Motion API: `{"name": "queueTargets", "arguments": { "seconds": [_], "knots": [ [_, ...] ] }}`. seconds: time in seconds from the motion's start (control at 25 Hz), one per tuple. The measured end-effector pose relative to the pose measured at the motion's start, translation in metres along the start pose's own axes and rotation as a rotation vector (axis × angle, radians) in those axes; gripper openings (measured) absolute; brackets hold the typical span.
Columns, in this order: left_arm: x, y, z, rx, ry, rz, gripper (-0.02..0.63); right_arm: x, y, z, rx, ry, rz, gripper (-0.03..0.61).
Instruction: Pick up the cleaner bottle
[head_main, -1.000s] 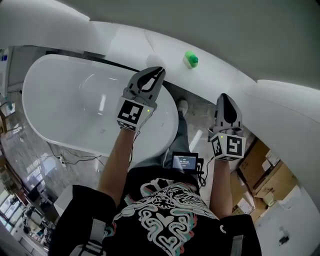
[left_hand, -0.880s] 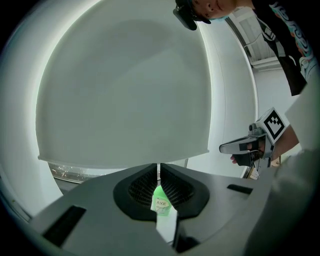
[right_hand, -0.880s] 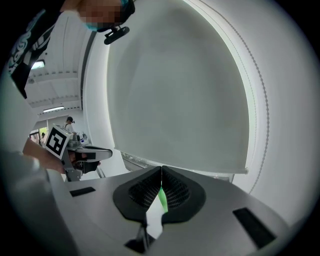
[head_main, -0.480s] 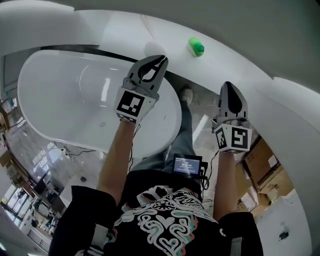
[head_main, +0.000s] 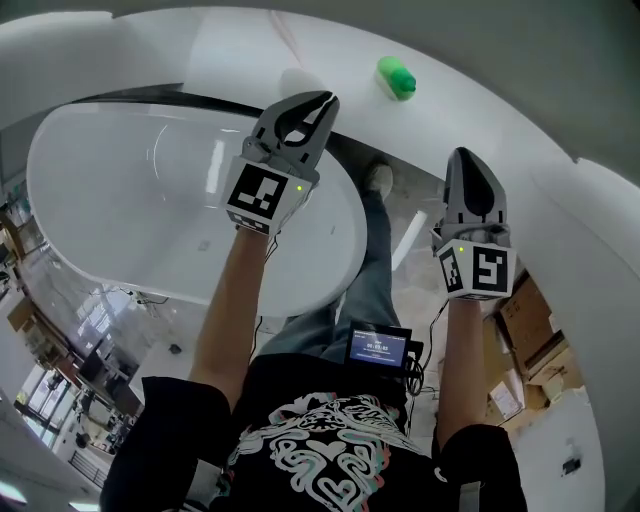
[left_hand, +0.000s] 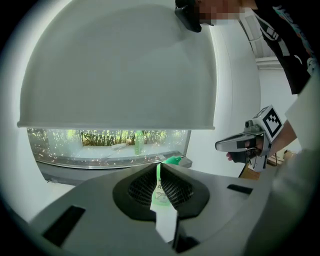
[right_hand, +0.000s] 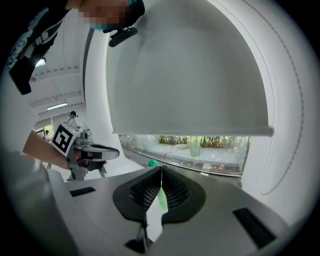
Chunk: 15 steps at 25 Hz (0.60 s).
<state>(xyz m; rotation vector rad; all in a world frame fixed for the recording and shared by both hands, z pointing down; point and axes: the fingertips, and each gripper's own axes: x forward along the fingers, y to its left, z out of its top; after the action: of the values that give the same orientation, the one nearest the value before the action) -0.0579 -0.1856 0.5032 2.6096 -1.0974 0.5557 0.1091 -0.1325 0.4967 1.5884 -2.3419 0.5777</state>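
Observation:
The cleaner bottle (head_main: 396, 77) is small and green and stands on the white ledge (head_main: 330, 50) behind the bathtub. My left gripper (head_main: 318, 103) is held above the tub's right end, short of the bottle and to its left, shut and empty. My right gripper (head_main: 466, 158) hangs over the floor, nearer me and right of the bottle, also shut with nothing in it. In the left gripper view the bottle's green cap (left_hand: 174, 160) shows just past the closed jaws (left_hand: 159, 167). The right gripper view has the cap (right_hand: 153, 163) just left of its closed jaws (right_hand: 161, 170).
A white oval bathtub (head_main: 120, 200) fills the left. Marble floor and cardboard boxes (head_main: 530, 320) lie to the right. A small screen (head_main: 378, 347) hangs at the person's waist. A window (left_hand: 110, 142) under a roller blind (left_hand: 120, 75) runs behind the ledge.
Both grippers have sunk lower, still side by side and still shut. The bottle now sits a little higher in the head view.

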Motion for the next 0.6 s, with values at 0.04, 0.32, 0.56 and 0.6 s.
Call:
{"name": "queueTargets", "arguments": {
  "seconds": [0.04,0.32,0.56,0.6],
  "knots": [
    [0.005,-0.001,-0.003,0.012,0.003,-0.010,0.017,0.003,-0.002,-0.003,-0.003,0.000,0.002,0.026],
    [0.035,0.001,-0.021,0.047,0.009,-0.049,0.017,0.019,-0.013,-0.026,-0.020,0.001,0.026,0.026],
    [0.056,-0.003,-0.029,0.085,-0.023,-0.085,0.017,0.030,-0.021,-0.043,-0.012,0.001,0.026,0.026],
    [0.060,-0.005,-0.031,0.093,-0.034,-0.096,0.017,0.031,-0.022,-0.046,-0.008,0.001,0.024,0.028]
  ]
}}
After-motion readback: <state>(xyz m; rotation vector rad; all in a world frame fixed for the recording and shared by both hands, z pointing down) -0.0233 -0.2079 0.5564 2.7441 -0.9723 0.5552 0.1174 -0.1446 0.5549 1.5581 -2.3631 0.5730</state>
